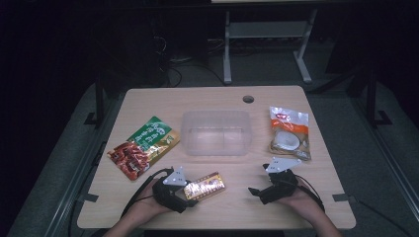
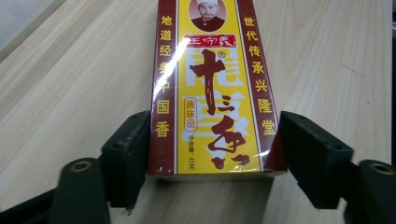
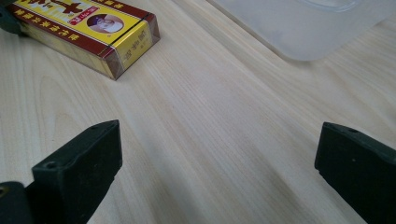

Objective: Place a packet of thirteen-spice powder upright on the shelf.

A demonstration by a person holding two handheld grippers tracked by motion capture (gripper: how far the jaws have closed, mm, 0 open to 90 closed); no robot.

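The counter (image 1: 148,101) is a light wood-grain top with rounded corners and a round cable hole (image 1: 248,99) near its far edge, in the upper centre of the high view. The room around it is dark; grey flooring and the white legs of another frame (image 1: 227,49) stand beyond it.

The spice box (image 1: 204,185) lies flat in the lower centre of the high view, near the front edge. It is a slim rectangular carton, yellow on its face with dark red borders, yellow characters down both sides, large dark red characters in the middle and a small portrait at the far end, under glossy film.

The left hand-held gripper (image 2: 212,154) has its jaws on either side of the box's near end, against its long edges. The right hand-held gripper (image 3: 217,163) stands wide open over bare wood, apart from the box.

A clear plastic tub (image 1: 216,132) sits mid-frame. A green and red snack bag (image 1: 144,145) lies at left, a white and orange packet (image 1: 290,132) at right.
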